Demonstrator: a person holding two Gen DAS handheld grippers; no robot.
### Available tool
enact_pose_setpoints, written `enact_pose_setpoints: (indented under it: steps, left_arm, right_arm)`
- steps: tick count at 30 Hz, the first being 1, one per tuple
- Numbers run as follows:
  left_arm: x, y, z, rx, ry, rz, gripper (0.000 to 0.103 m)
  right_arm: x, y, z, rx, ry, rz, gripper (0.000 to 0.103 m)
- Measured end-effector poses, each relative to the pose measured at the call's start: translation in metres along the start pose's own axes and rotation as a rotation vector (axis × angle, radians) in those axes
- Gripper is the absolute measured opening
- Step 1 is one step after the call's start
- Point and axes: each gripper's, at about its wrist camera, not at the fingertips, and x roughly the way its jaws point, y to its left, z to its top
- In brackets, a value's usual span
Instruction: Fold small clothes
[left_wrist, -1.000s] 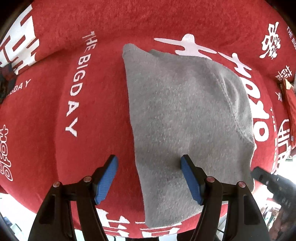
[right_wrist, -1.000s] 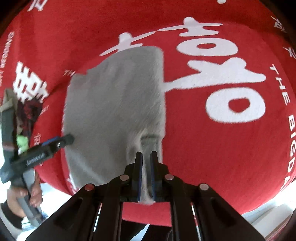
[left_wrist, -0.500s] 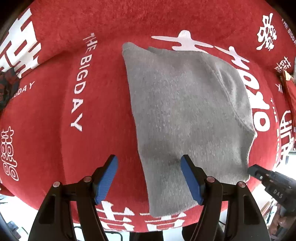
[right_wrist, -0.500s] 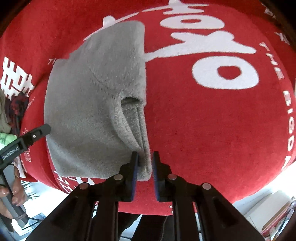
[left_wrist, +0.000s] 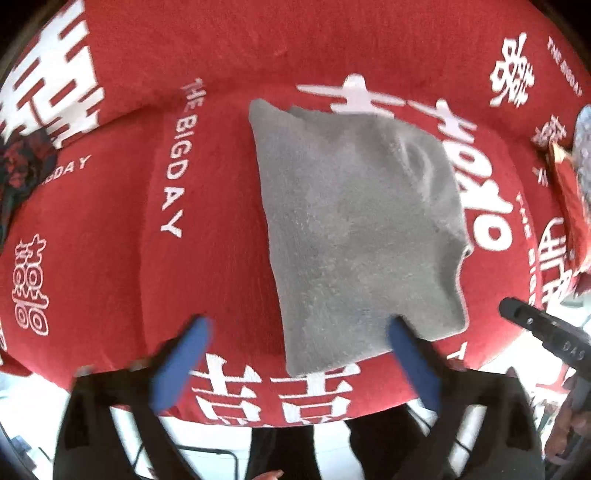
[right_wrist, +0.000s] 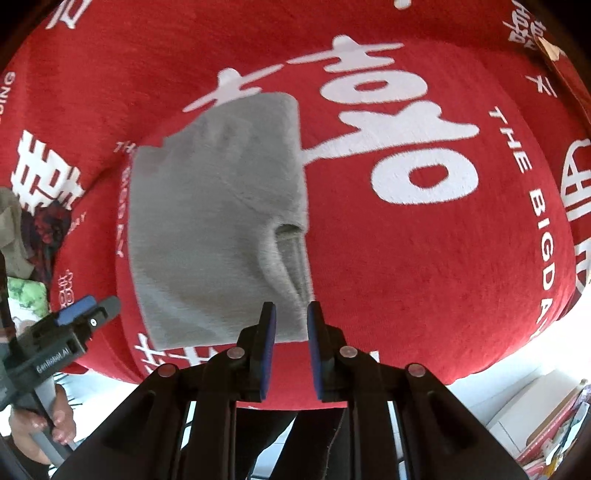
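Note:
A small grey fleece garment (left_wrist: 354, 229) lies folded flat on a red blanket (left_wrist: 207, 192) with white lettering. It also shows in the right wrist view (right_wrist: 218, 229), with a fold opening near its right edge. My left gripper (left_wrist: 299, 332) is open and empty, held back above the garment's near-left corner. My right gripper (right_wrist: 291, 317) is partly open and empty, its blue pads just off the garment's near-right corner. Each gripper shows in the other's view: the right one at the right edge (left_wrist: 543, 332), the left one at the left edge (right_wrist: 74, 325).
The blanket's near edge (left_wrist: 280, 417) drops off to a pale floor. Dark patterned cloth (right_wrist: 48, 229) and green items lie at the far left. A red box (left_wrist: 569, 192) sits at the right edge. Books or boxes (right_wrist: 554, 435) lie on the floor at the right.
My right gripper has let go of the garment's corner, opened slightly and drawn back. My left gripper has pulled back towards the blanket's near edge, still open. The garment lies still.

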Motion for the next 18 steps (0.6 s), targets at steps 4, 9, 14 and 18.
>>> enact_pose_setpoints:
  steps: [4,9,14,18]
  left_arm:
    - [-0.019,0.000,0.001,-0.022,-0.001,0.005,0.102]
    - [-0.044,-0.004,0.004,0.025,-0.054,0.114,0.102]
    - [-0.065,-0.003,0.007,0.028,-0.105,0.185,0.102]
    - [-0.074,0.000,0.009,-0.003,-0.088,0.149,0.102]
  right_arm:
    - [-0.016,0.013,0.002,-0.017,-0.001,0.009,0.027]
    - [-0.034,0.033,0.005,-0.058,-0.002,0.004,0.059]
    - [-0.047,0.051,0.009,-0.118,-0.016,-0.053,0.088]
    - [-0.058,0.060,0.014,-0.152,-0.044,-0.107,0.103]
